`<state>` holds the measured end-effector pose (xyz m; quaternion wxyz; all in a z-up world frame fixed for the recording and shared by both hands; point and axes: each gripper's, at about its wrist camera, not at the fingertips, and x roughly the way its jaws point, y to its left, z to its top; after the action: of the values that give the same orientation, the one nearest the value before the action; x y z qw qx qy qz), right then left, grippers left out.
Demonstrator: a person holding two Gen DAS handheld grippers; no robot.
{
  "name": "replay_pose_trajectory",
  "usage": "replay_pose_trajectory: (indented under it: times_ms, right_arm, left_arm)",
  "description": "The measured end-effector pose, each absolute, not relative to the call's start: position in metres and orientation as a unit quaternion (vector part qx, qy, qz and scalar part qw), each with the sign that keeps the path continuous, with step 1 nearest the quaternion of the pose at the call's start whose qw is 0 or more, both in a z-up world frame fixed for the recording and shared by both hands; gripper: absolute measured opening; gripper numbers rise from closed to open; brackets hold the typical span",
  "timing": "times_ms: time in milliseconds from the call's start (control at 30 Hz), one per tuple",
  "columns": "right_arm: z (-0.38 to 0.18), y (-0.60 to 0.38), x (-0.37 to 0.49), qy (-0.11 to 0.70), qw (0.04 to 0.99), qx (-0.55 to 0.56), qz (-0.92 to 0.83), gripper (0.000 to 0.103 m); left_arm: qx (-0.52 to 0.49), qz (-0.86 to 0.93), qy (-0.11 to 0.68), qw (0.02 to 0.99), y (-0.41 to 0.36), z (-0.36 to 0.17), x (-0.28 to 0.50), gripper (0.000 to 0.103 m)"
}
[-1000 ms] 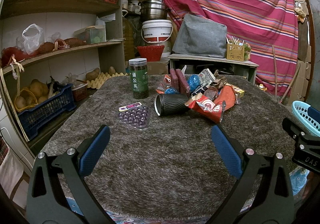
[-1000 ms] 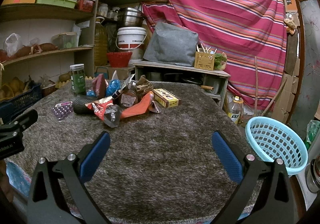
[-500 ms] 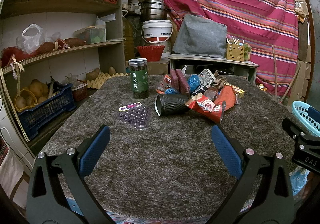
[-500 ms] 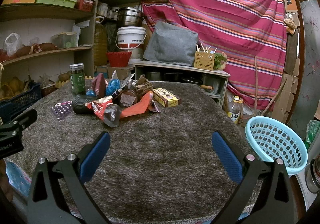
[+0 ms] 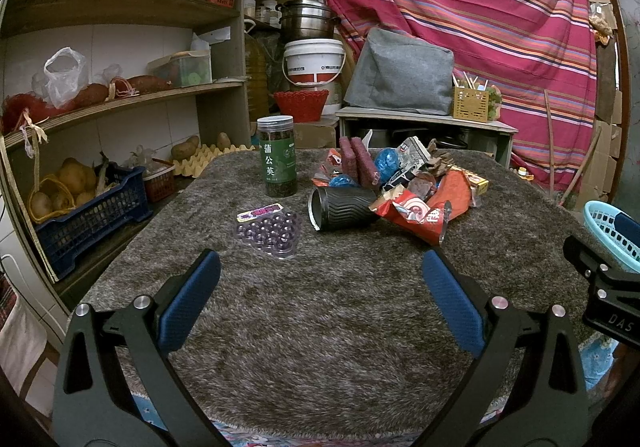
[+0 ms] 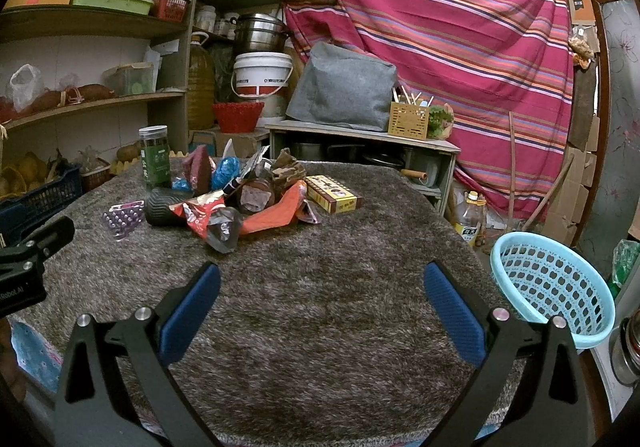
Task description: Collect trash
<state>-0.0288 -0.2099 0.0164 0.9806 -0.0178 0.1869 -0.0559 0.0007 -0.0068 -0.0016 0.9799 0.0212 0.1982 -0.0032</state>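
Left wrist view: the left gripper (image 5: 320, 287) hangs over the near edge of the furry grey surface (image 5: 320, 347), its blue fingers (image 5: 190, 299) spread wide and empty. The trash pile (image 5: 404, 183) lies at the far middle of the surface: a red snack wrapper (image 5: 416, 213), a black ribbed cup (image 5: 340, 207) on its side, and a clear blister tray (image 5: 272, 233) just left of the cup. A green-labelled jar (image 5: 277, 155) stands upright behind the tray.

Right wrist view: the right gripper (image 6: 322, 297) likewise has its fingers (image 6: 454, 313) parted, holding nothing. The pile sits ahead and to the left, with a yellow box (image 6: 331, 199) at its right edge. A light-blue basket (image 6: 554, 287) stands off the surface's right side, well apart from the pile.
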Motion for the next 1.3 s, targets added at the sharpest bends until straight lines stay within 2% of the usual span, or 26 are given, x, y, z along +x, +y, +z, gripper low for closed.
replay_pose_trajectory:
  times_ms: [900, 1300]
  right_arm:
    - [0.016, -0.220, -0.028, 0.185, 0.981, -0.016, -0.063, 0.099]
    - [0.057, -0.236, 0.014, 0.175, 0.983, -0.014, -0.055, 0.099]
  left_arm:
    - [0.013, -0.006, 0.209, 0.978, -0.005, -0.004, 0.007, 0.098]
    - [0.015, -0.007, 0.204, 0.979, 0.000, 0.039, 0.054, 0.098]
